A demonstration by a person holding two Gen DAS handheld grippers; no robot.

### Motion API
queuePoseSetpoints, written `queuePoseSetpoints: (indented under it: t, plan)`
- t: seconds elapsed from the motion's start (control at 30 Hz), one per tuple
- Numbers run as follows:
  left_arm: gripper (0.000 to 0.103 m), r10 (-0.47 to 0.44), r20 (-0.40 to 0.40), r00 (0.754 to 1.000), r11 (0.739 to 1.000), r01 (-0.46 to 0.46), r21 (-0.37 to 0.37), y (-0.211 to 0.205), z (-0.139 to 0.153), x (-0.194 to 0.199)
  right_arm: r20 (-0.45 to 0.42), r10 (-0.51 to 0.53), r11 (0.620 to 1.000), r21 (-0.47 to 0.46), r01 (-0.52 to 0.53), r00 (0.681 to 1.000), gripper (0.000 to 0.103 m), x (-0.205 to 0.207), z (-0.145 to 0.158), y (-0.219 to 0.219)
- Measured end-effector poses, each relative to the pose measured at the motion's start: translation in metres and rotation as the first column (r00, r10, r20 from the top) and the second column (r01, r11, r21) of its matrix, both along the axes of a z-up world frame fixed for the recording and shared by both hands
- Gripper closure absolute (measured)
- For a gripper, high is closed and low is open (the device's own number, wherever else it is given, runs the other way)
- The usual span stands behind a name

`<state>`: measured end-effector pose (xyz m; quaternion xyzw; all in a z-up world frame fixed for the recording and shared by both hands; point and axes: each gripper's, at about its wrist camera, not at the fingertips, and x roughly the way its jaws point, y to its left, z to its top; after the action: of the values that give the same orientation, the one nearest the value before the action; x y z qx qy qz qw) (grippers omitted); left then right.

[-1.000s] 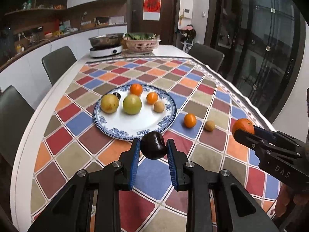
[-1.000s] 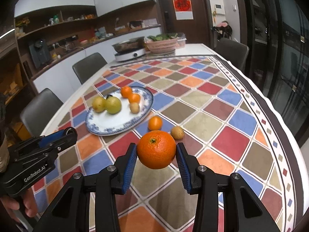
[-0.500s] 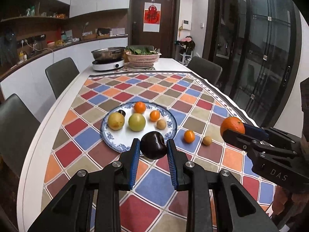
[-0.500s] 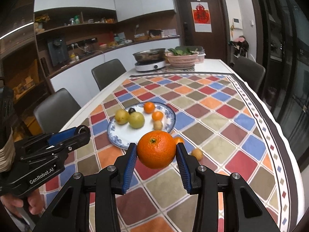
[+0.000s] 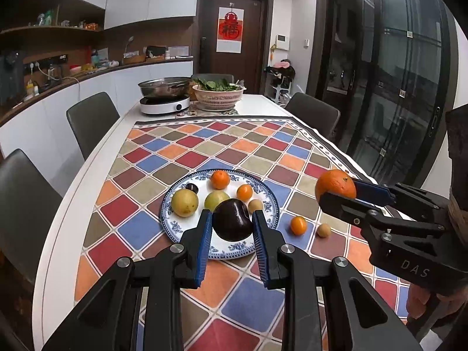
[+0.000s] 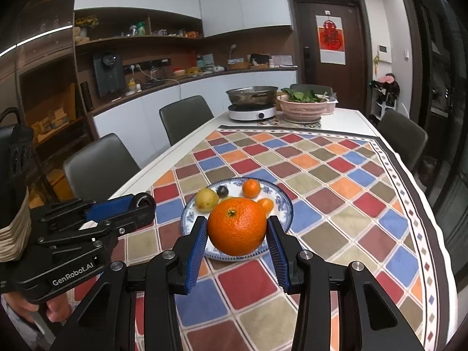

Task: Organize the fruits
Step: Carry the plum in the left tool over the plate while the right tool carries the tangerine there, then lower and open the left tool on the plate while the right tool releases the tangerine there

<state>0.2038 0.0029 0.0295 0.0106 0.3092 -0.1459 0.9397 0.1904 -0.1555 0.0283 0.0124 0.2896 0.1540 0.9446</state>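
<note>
- On the checkered tablecloth sits the blue-and-white plate, and your left gripper is clenched on a dark plum, held in the air in front of the plate's near half.
- Your right gripper is clamped on a large orange, its blue pads pressed against both sides; the fruit hangs above the plate's near edge as that camera sees it.
- From the left wrist view you see the plate's load clearly: a yellow fruit at the left, a greenish one beside it, a small dark fruit behind them, a mandarin at the far rim, a smaller mandarin and a tan fruit to the right.
- Only the left view shows the two pieces still on the cloth to the right of the plate: a small orange fruit and a tan longan-like fruit, near each other but apart. In the right view the orange and the fingers hide that spot.
- The left view also shows your right gripper from the side, at the right edge, with the orange at its tips.
- The right view shows your left gripper at the left edge, but whatever it holds is hidden behind its finger there.
- At the table's far end stand a pan on a cooker and a pink basket of greens.
</note>
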Motion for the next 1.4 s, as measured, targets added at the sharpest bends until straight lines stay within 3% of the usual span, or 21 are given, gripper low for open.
queuePoseSetpoints:
  t: [0.67, 1.4]
  plan:
    - [0.075, -0.024, -0.059, 0.998, 1.0, 0.025, 0.016, 0.023, -0.044, 0.072, -0.098, 0.093, 0.995, -0.029, -0.096, 0.991, 0.061, 0.079, -0.039, 0.033]
    - [0.075, -0.052, -0.223, 0.973, 0.998, 0.056, 0.013, 0.023, -0.109, 0.123, -0.287, 0.082, 0.994, -0.044, -0.099, 0.954, 0.061, 0.129, -0.112, 0.04]
